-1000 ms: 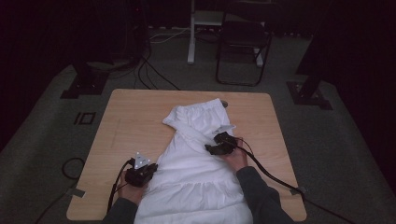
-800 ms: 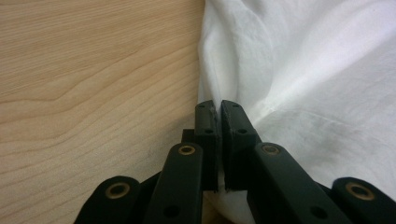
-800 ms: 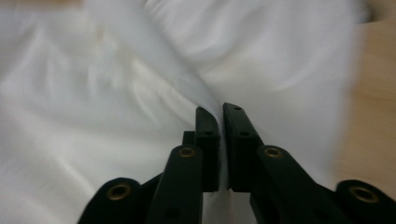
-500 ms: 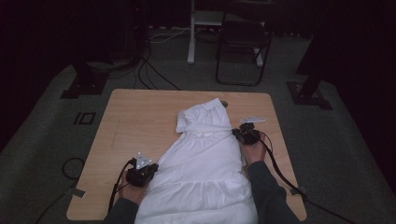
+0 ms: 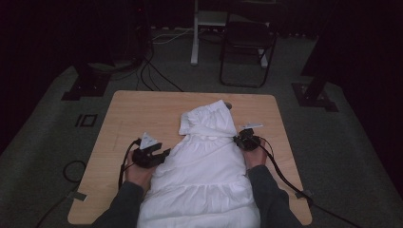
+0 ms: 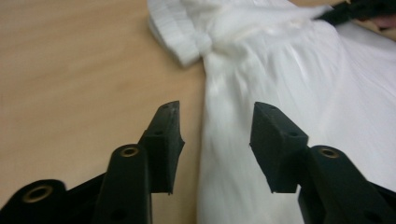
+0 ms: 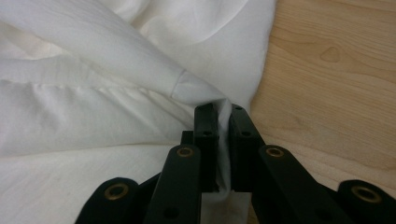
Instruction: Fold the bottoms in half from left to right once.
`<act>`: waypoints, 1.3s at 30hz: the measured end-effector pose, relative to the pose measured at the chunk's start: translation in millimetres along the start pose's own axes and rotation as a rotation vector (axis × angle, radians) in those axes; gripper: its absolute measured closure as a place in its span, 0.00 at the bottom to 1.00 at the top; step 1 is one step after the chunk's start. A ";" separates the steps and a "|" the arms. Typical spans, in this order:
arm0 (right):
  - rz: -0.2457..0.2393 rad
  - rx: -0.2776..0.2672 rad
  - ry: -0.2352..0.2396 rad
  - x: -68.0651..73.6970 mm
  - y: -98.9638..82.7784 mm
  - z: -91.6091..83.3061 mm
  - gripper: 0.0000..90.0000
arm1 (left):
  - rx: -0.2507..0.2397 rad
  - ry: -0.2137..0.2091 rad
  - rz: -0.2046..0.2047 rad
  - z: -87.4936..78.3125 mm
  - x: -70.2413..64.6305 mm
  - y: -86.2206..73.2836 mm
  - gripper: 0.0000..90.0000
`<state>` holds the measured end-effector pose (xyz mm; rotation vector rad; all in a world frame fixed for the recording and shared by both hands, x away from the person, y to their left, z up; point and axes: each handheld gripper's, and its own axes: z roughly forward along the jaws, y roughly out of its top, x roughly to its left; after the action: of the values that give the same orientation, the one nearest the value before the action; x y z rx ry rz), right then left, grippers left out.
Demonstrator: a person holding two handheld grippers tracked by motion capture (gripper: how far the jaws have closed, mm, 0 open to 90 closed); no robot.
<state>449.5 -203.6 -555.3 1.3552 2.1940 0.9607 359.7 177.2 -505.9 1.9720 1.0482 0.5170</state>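
A white garment with gathered tiers lies lengthwise on the wooden table, its bunched top end pointing away from me. My left gripper rests at the garment's left edge, open, with the cloth edge lying between its jaws. At the garment's right edge my right gripper is shut on a fold of the white cloth. In the left gripper view the ruffled top lies ahead, and the right gripper shows at the far upper right.
Bare wood lies right of the pinched fold. A dark folding chair and a white stand are on the carpet beyond the table. Cables trail from both grippers over the table's near edge.
My right gripper has drawn the cloth outward to the right, from the garment's middle to its right edge, then slightly nearer. The top has bunched narrower. The left gripper has stayed put.
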 end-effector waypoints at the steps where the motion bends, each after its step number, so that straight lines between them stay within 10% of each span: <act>1: 0.000 0.001 0.001 0.0 0.1 0.0 0.93 | 0.004 -0.010 -0.008 11.2 0.0 6.6 0.58; 12: 0.009 -0.015 -0.001 0.2 -2.2 0.0 0.92 | 0.149 0.011 0.019 86.6 -7.9 0.4 0.52; 19: -0.009 -0.020 0.003 5.3 -7.2 -3.8 0.92 | 0.126 0.011 0.019 76.6 -10.1 -8.4 0.86; 36: -0.121 0.018 0.086 40.5 -62.3 -58.7 0.93 | 0.091 0.049 0.048 17.8 -61.3 -60.0 0.88; 39: -0.130 0.020 0.105 41.8 -62.0 -64.6 0.74 | 0.092 0.040 0.034 17.3 -60.6 -60.3 0.87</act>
<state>350.8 -207.6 -554.4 1.1790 2.3428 0.9842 307.6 138.0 -563.8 2.0715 1.0821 0.5376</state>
